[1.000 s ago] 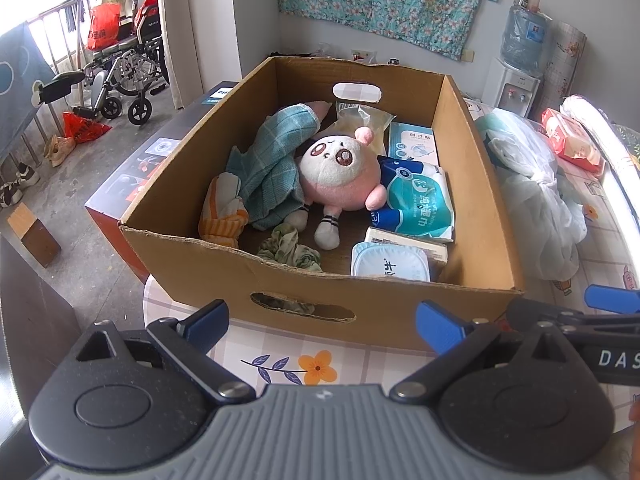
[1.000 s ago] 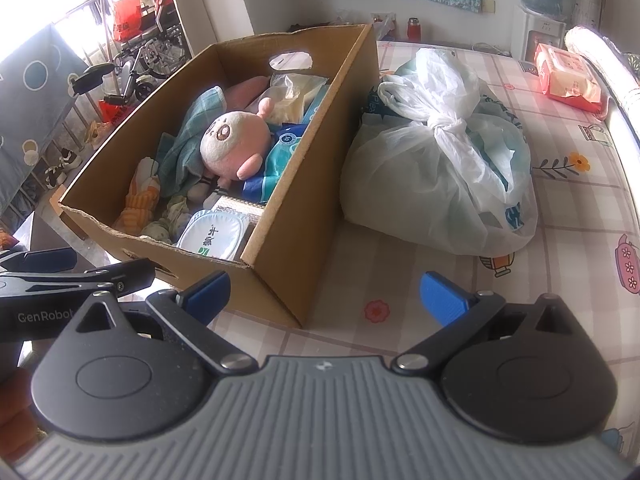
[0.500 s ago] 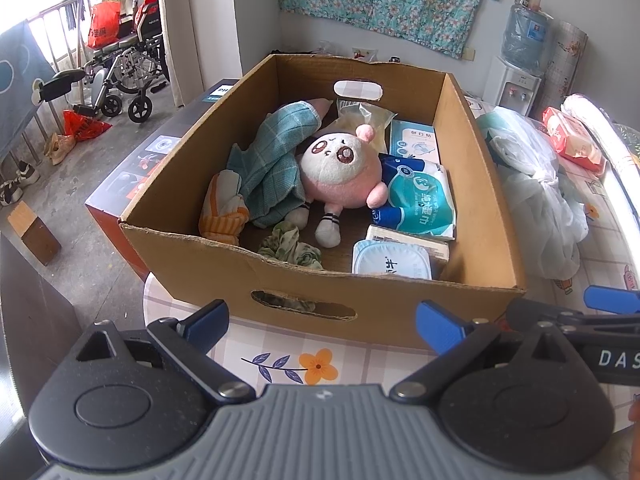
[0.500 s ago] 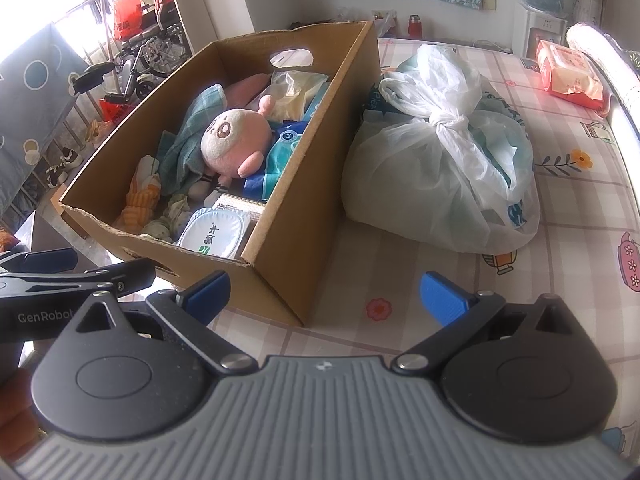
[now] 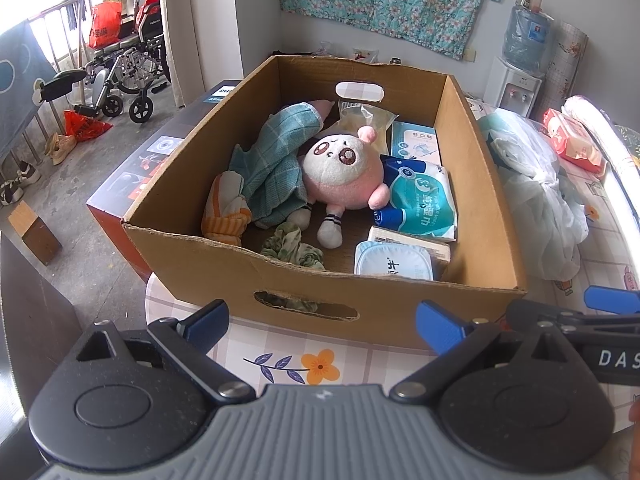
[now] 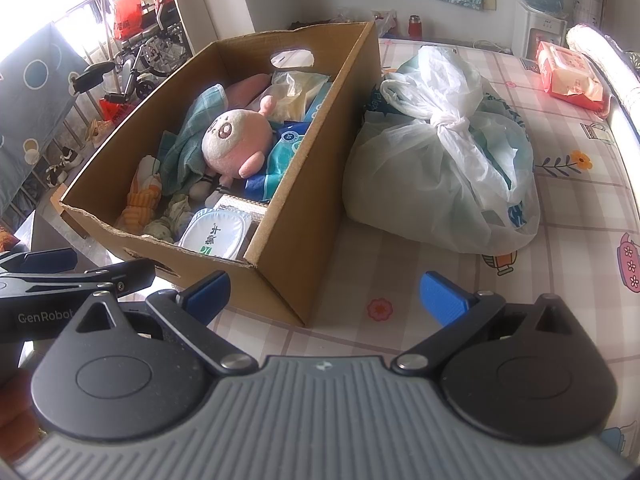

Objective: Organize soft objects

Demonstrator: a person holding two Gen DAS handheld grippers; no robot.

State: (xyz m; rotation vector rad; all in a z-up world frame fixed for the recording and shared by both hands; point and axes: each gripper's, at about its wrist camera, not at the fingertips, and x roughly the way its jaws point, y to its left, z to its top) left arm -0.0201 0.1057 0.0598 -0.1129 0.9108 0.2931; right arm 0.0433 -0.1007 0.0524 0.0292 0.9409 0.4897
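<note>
- Left gripper (image 5: pixel 322 322) hovers low before the corrugated cardboard box (image 5: pixel 472 312), jaws wide, empty.
- Right gripper (image 6: pixel 324 294) alongside, equally spread, empty.
- Round, fuzzy pink plush (image 5: pixel 340 176) lies inside the box against checked teal cloth (image 5: pixel 276 168).

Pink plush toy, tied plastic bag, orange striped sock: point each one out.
pink plush toy (image 5: pixel 340 174), left wrist view, on its white face.
tied plastic bag (image 6: pixel 444 160), right wrist view, below its knot.
orange striped sock (image 5: pixel 226 216), left wrist view, on its orange cuff.
</note>
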